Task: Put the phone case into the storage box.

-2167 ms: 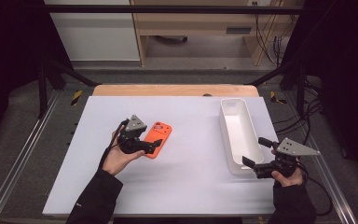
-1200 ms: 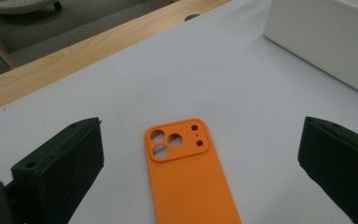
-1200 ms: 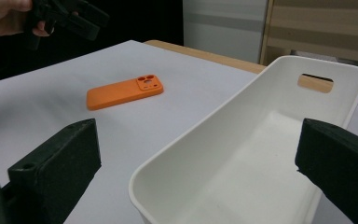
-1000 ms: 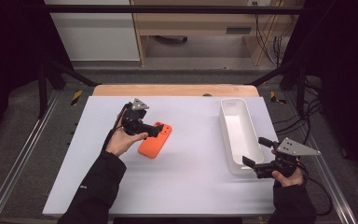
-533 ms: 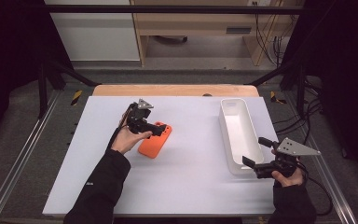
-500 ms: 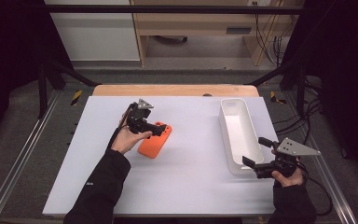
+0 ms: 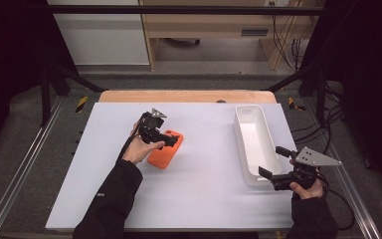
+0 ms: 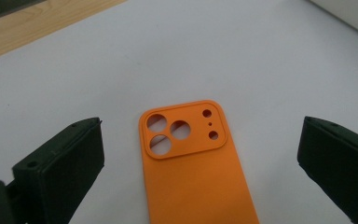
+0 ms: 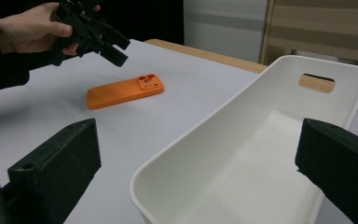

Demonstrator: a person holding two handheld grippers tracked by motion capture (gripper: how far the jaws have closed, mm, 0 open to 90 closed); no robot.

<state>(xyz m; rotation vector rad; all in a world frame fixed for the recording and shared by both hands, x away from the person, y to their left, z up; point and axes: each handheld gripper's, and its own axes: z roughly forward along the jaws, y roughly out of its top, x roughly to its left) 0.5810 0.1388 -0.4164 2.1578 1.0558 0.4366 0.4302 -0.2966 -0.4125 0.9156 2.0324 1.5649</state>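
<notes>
An orange phone case (image 7: 166,150) is lying flat on the white table (image 7: 199,199), back side up, a little left of the table's middle; its raised camera block with three round cut-outs is showing plainly in the left gripper view (image 8: 196,172), at the end pointing away from that camera; in the right gripper view the case (image 9: 123,91) is resting on the white surface well clear of the tray.

The left gripper (image 7: 155,130) is hovering just above the case, held in the person's left hand (image 7: 138,148); its jaws are standing spread wide, one to each side of the case in its own view, and touching nothing; from the right gripper view the same tool (image 9: 95,32) is hanging in the air above the case, angled downward.

A long white tray (image 7: 243,124) is sitting toward the right side of the table, well apart from the case, its length running away from the person; a slot handle is showing in its far end wall (image 9: 349,74).

The right gripper (image 7: 278,167) is resting low at the tray's near end, held in the right hand (image 7: 308,186); its jaws are gaping wide apart, with the tray's near rim between them, gripping nothing.
</notes>
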